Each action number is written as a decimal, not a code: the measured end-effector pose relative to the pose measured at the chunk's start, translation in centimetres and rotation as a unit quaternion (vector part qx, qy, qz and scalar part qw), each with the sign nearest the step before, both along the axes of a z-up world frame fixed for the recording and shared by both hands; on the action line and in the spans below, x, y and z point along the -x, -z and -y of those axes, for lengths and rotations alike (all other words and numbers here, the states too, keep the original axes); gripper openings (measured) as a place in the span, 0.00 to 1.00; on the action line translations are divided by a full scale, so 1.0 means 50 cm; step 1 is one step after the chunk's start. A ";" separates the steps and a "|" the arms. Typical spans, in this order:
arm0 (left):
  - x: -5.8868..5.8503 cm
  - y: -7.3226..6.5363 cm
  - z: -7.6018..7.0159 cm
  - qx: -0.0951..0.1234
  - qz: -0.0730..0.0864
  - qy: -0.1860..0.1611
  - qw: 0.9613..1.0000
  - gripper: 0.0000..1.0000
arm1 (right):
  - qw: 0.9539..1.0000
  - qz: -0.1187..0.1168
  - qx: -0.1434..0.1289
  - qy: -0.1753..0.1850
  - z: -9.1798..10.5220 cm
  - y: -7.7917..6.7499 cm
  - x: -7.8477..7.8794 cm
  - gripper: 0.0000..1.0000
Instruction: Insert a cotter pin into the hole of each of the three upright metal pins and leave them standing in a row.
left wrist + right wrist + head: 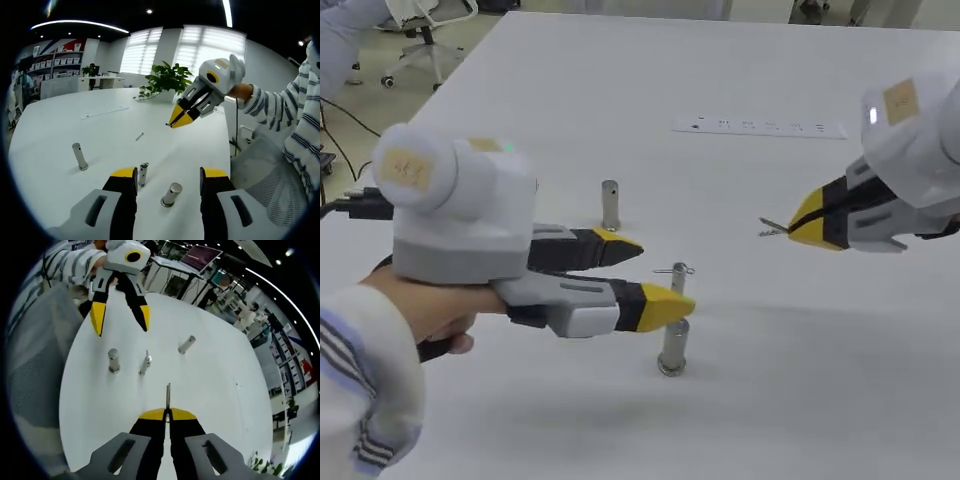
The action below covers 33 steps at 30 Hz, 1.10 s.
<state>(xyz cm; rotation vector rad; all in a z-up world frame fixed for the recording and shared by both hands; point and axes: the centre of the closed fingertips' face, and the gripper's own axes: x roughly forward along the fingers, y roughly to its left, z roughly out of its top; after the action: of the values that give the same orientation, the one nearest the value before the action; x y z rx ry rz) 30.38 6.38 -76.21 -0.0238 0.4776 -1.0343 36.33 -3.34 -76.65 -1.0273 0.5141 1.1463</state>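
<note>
Three metal pins stood on the tabletop [800, 390] in a row running away from the person: the near pin [672, 350], the middle pin [678, 280] just behind it, and the far pin [610, 205] further back and left. An inserted cotter pin [675, 269] seemingly sat across the middle pin's top. The left hand-held gripper [666, 274] reached in from the left, jaws parted beside the near two. The right hand-held gripper [790, 230] hung to the right, well apart, clamping a held cotter pin [772, 229]. A power strip [758, 126] lay behind everything.
</note>
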 end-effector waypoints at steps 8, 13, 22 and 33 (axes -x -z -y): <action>-0.018 -0.007 0.012 0.014 -0.012 -0.008 1.000 0.43 | 1.000 0.015 -0.023 0.007 -0.011 -0.009 0.027 0.02; -0.029 -0.006 0.018 0.003 -0.010 -0.006 1.000 0.41 | 0.999 0.021 -0.043 0.014 -0.020 -0.017 0.039 0.02; -0.044 -0.016 0.023 0.018 -0.017 -0.015 1.000 0.35 | 0.998 0.038 -0.048 0.014 -0.031 -0.031 0.057 0.02; -0.042 -0.017 0.040 0.042 -0.046 -0.014 0.998 0.26 | 0.997 0.060 -0.044 0.009 -0.042 -0.037 0.071 0.02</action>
<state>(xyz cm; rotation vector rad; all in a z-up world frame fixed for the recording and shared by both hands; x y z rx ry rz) 32.47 4.40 -75.36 -0.1523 0.5154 -1.0274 32.77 -1.26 -74.80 -1.0056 0.3737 1.0742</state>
